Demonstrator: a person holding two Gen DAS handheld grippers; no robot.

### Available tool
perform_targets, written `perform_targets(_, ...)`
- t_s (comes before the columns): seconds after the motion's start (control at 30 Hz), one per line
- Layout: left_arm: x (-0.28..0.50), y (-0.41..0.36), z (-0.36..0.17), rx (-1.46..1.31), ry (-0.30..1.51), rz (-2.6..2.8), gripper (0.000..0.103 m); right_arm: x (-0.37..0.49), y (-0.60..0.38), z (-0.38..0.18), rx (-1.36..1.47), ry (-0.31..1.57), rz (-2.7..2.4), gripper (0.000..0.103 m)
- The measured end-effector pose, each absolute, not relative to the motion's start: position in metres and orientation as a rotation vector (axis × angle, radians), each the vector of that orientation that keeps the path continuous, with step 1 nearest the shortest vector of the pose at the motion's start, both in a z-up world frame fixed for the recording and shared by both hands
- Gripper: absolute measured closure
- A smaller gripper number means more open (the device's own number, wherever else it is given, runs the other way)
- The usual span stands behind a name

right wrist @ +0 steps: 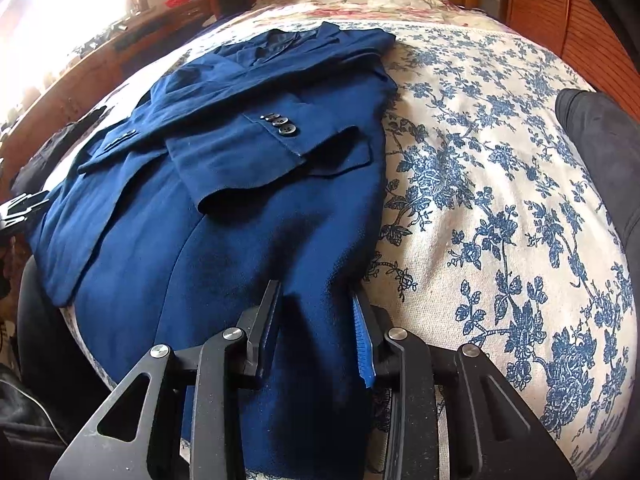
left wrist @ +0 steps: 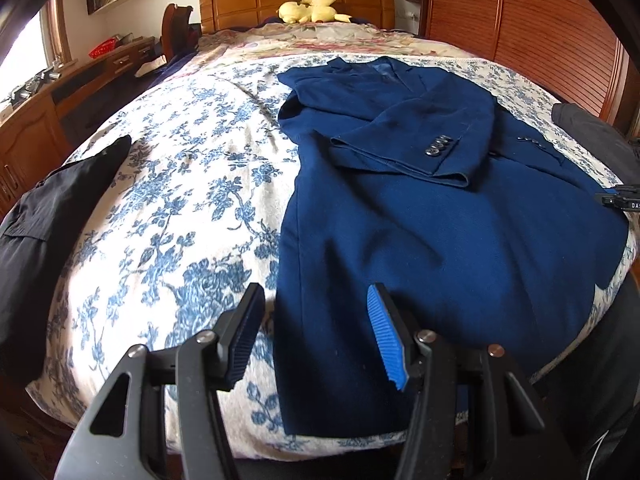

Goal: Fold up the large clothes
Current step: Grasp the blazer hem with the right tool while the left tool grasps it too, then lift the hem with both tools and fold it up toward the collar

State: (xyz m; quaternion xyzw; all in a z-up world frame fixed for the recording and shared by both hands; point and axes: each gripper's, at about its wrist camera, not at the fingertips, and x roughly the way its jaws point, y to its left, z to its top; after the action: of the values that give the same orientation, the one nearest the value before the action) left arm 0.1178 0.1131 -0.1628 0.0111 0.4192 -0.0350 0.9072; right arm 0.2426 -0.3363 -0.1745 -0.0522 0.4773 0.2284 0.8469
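A dark blue jacket (left wrist: 420, 216) lies flat on the bed, filling the centre and right of the left wrist view and the centre-left of the right wrist view (right wrist: 224, 208). Its long axis runs from the bottom of the frame up toward the headboard, with the collar at the far end and the hem at the near edge of the bed. Both sleeves are folded across the chest, one cuff (left wrist: 436, 156) lying on top with a row of dark buttons (right wrist: 282, 124). The left gripper (left wrist: 316, 332) hovers above the hem at the lower centre, its jaws spread apart with nothing between them, one finger over the bedspread and the other over the cloth. The right gripper (right wrist: 316, 328) sits at the jacket's right edge near the hem, with the fabric between its fingers; whether the pads already press the cloth I cannot tell. The only writing is a cut-off "DAS" on a black part (left wrist: 624, 202) at the right edge. Under the jacket is a white bedspread (left wrist: 180, 184) with blue flowers; a black garment (left wrist: 44, 216) lies at the left edge, another dark garment (right wrist: 600, 152) at the right. A yellow plush toy (left wrist: 312, 10) rests by the wooden headboard (left wrist: 248, 0) at the top.
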Motion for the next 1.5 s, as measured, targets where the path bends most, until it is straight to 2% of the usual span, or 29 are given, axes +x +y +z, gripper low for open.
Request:
perform_targets(0.53, 0.095, 0.105, -0.164, 0.006, 0.857, -0.091, 0.053, 0.244, -0.332, -0.180, -0.126, 0.998, 0.462, 0.069)
perform_targets(0.67, 0.090, 0.104, -0.163, 0.007, 0.865, -0.091, 0.066, 0.241, -0.327, -0.179, -0.158, 0.984, 0.439, 0.073)
perform_targets(0.7, 0.090, 0.104, -0.163, 0.005, 0.870, -0.095, 0.069, 0.240, -0.325, -0.178, -0.165, 0.981, 0.438, 0.079)
perform_targets(0.77, 0.092, 0.102, -0.159, -0.004, 0.881, -0.122, 0.088, 0.239, -0.322, -0.176, -0.170, 0.969, 0.445, 0.091)
perform_targets(0.87, 0.094, 0.095, -0.151, 0.011, 0.875, -0.134, 0.093, 0.239, -0.319, -0.171, -0.170, 0.948, 0.450, 0.096)
perform_targets(1.13, 0.092, 0.093, -0.071, 0.022, 0.675, -0.119, 0.095, 0.242, -0.323, -0.115, -0.040, 0.806, 0.510, 0.099)
perform_targets(1.5, 0.063, 0.081, 0.050, 0.040, 0.464, -0.136, 0.098, 0.192, -0.315, 0.016, -0.001, 0.533, 0.589, 0.099)
